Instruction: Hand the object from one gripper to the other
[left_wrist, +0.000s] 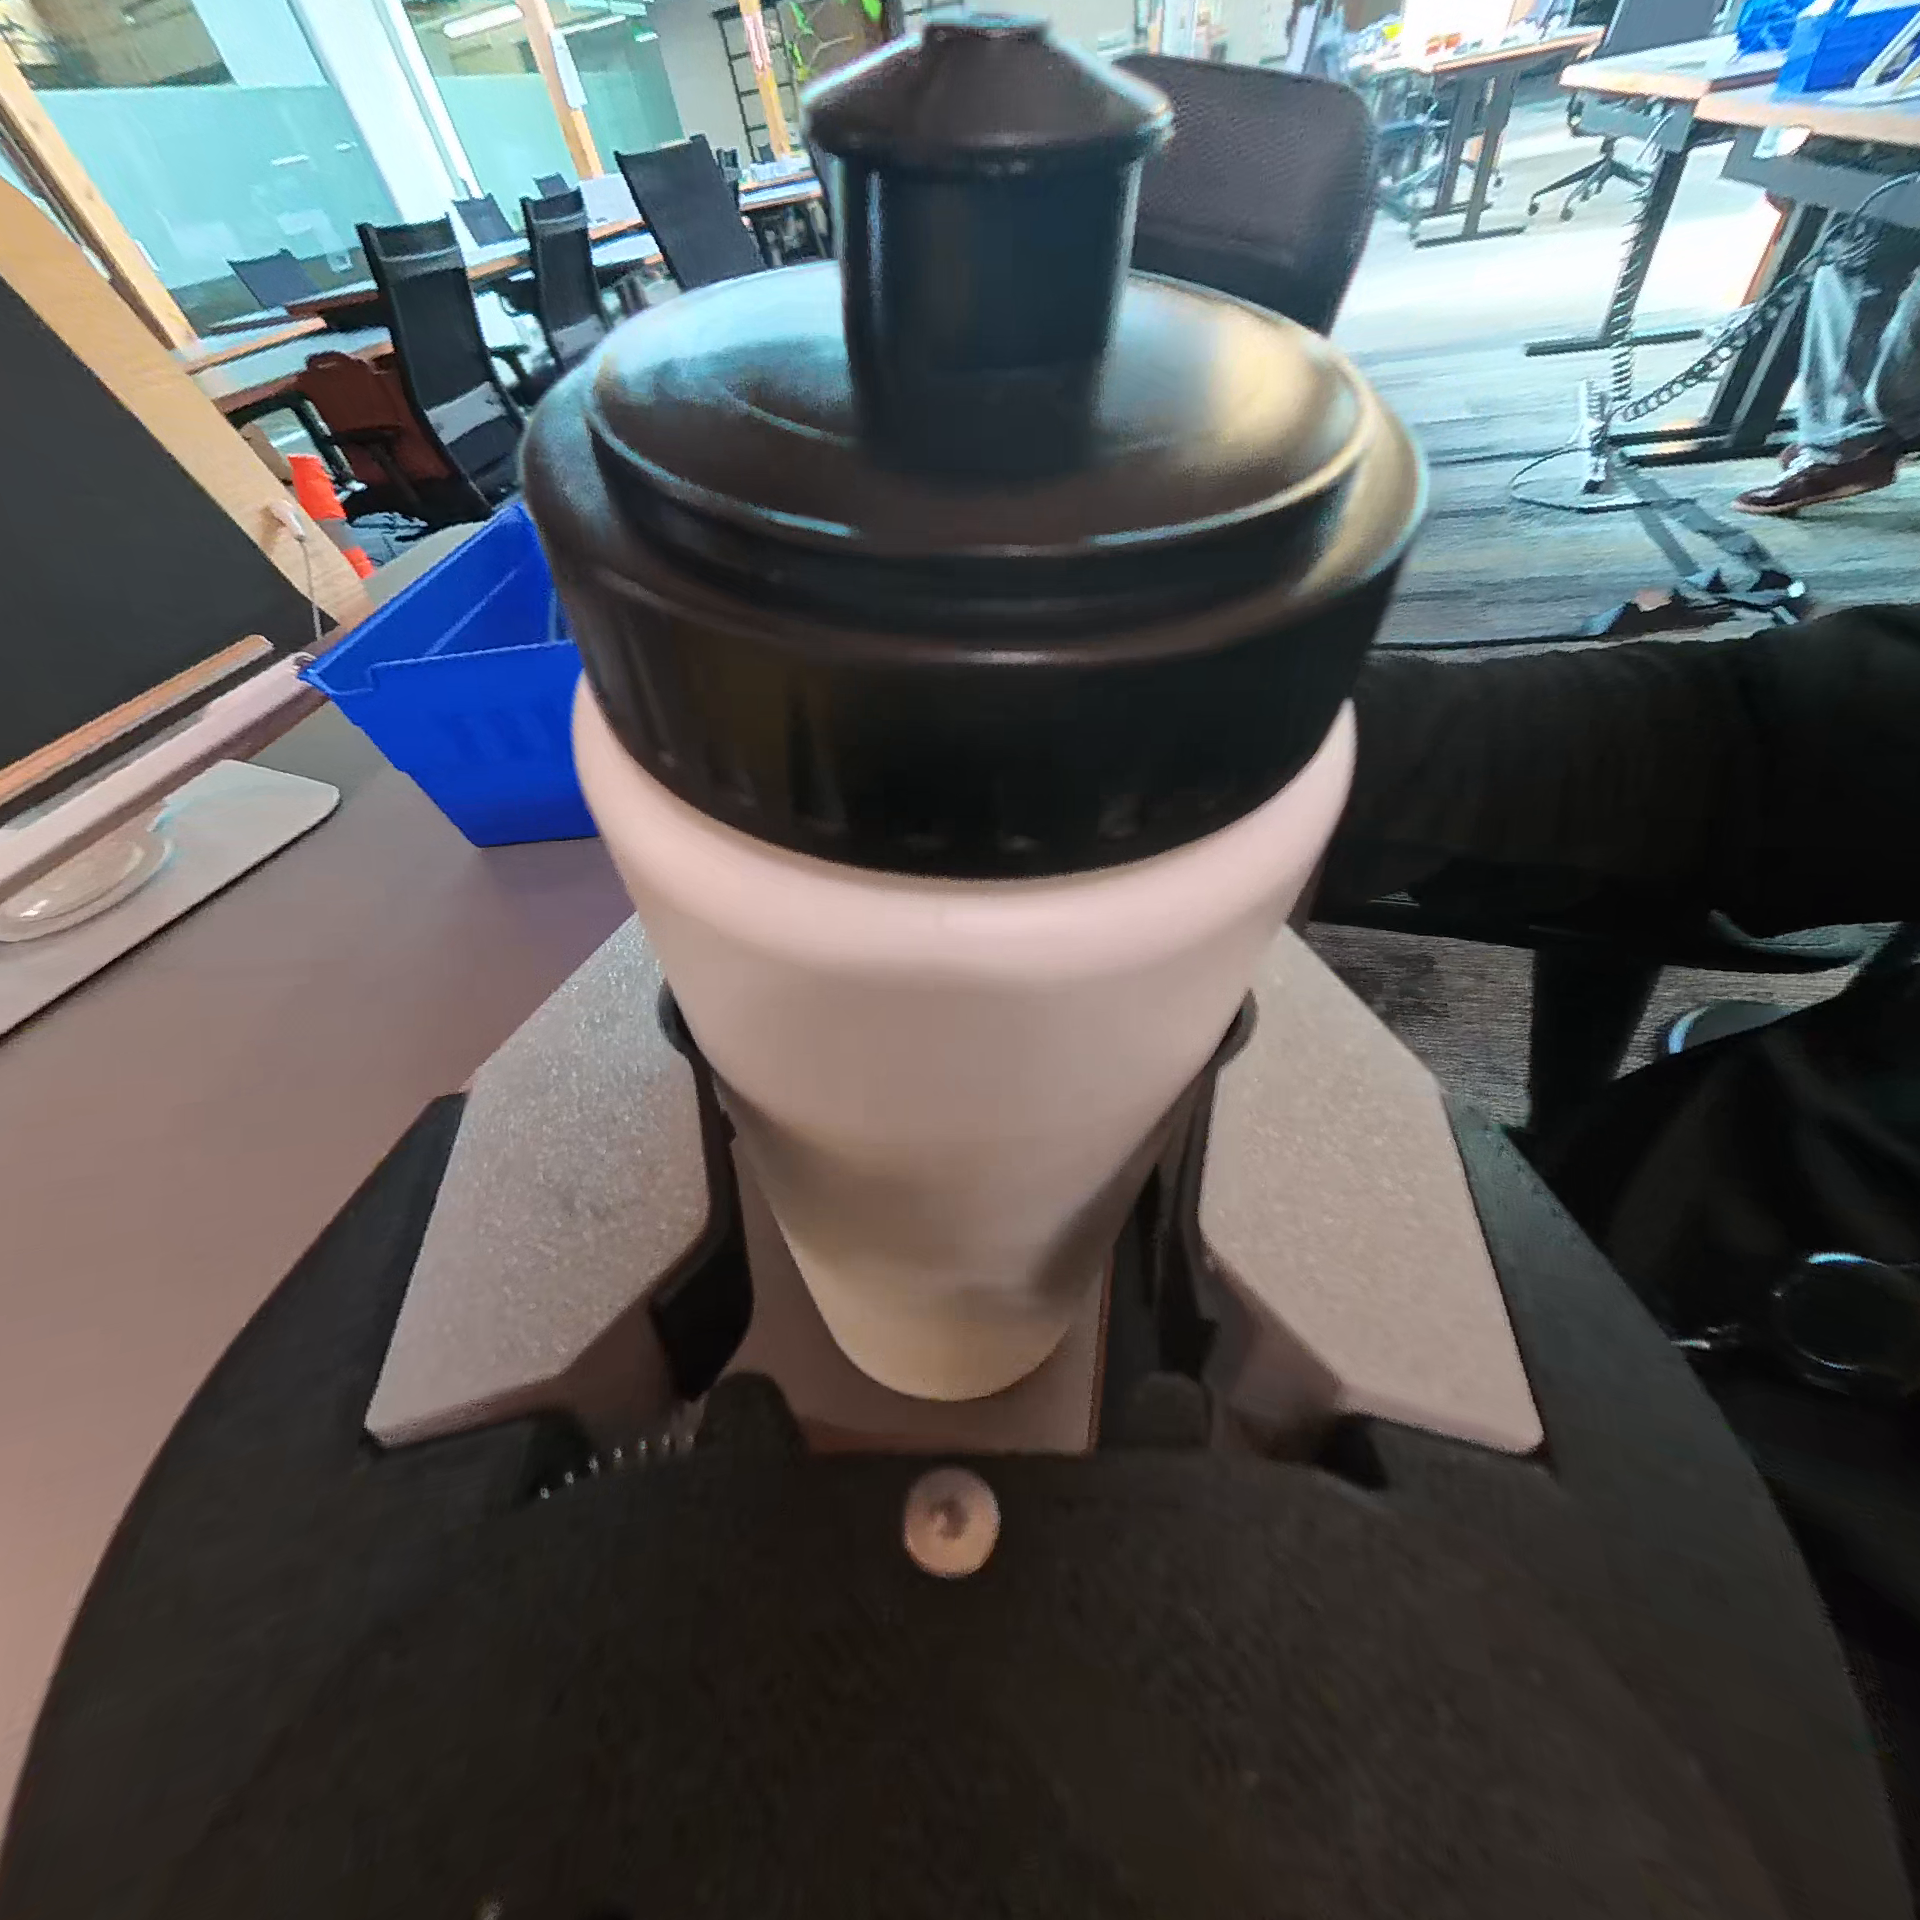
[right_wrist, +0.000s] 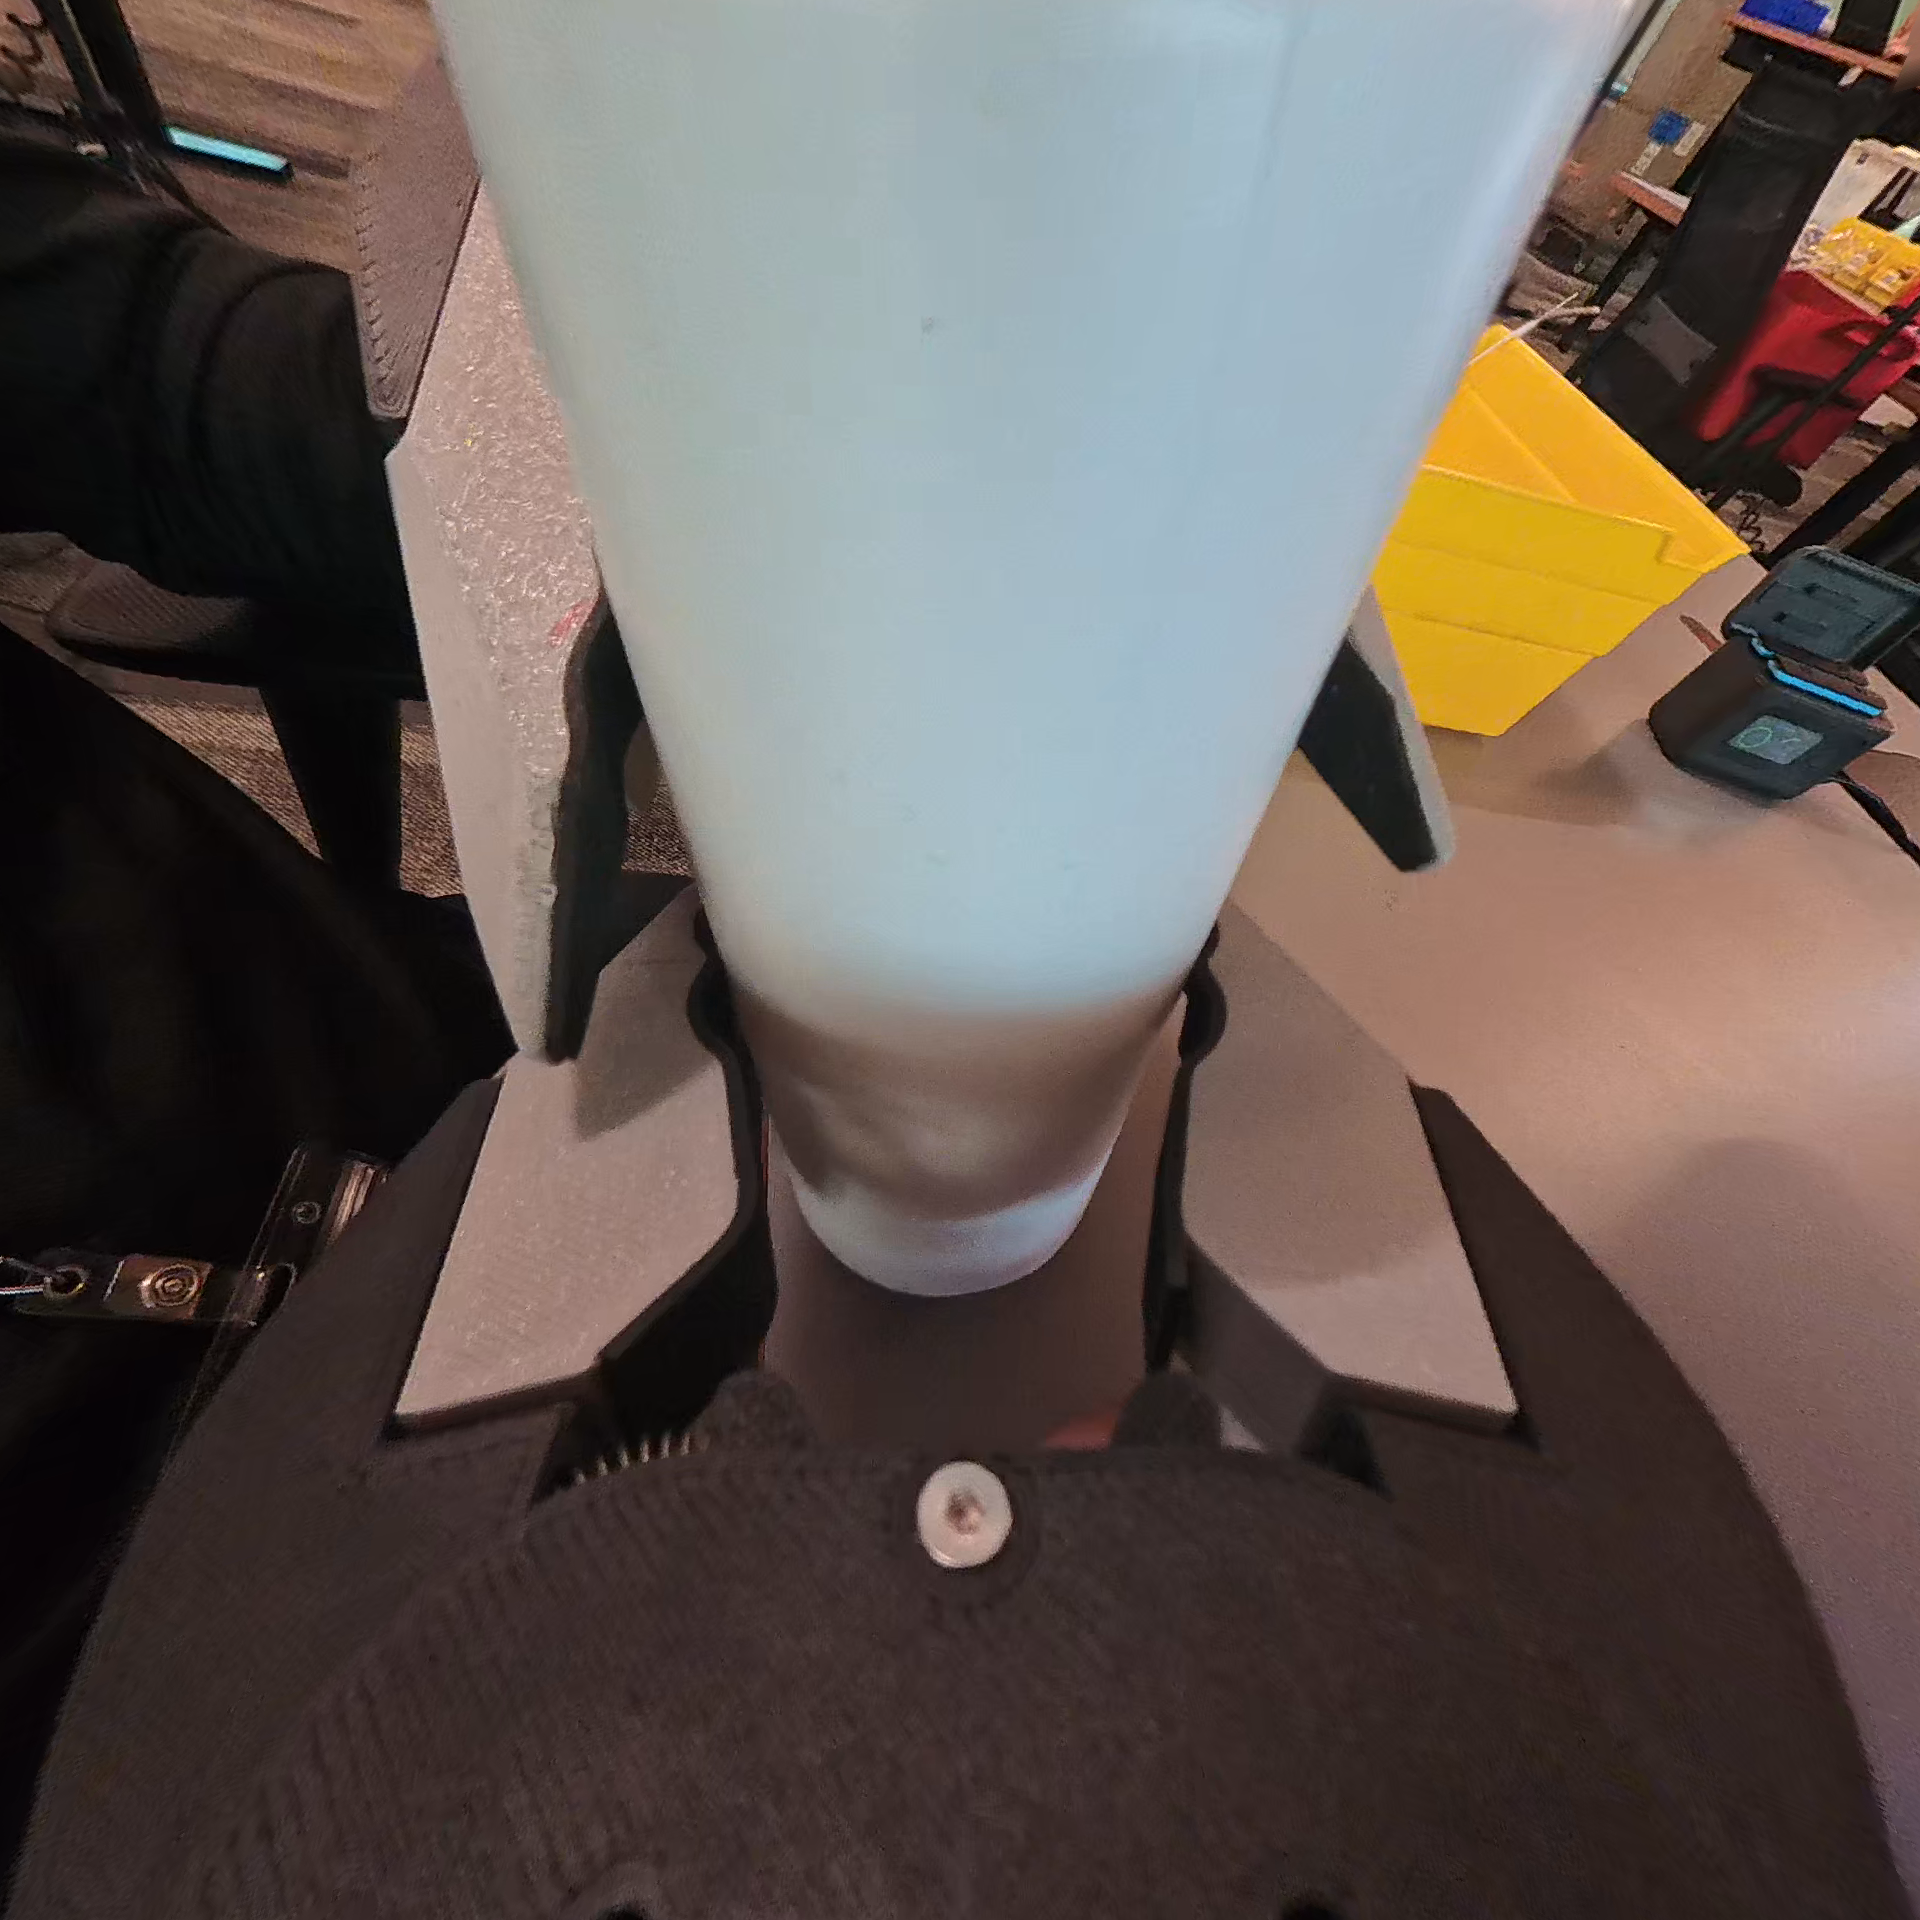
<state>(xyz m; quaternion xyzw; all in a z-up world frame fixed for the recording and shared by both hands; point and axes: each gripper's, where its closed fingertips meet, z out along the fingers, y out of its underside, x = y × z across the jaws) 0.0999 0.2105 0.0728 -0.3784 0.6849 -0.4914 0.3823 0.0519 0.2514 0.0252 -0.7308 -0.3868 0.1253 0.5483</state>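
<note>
Now both tools grip smooth white bottle (left_wrist: 956, 1039).

The left tongs (left_wrist: 956, 1049) clamp the white plastic bottle with a black cap (left_wrist: 956, 987) between both fingers. The right tongs (right_wrist: 951, 1013) grip its lower end, just beside the left ones.

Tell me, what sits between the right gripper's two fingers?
A white bottle, its narrow end clamped by the right gripper, seen in the right wrist view.
</note>
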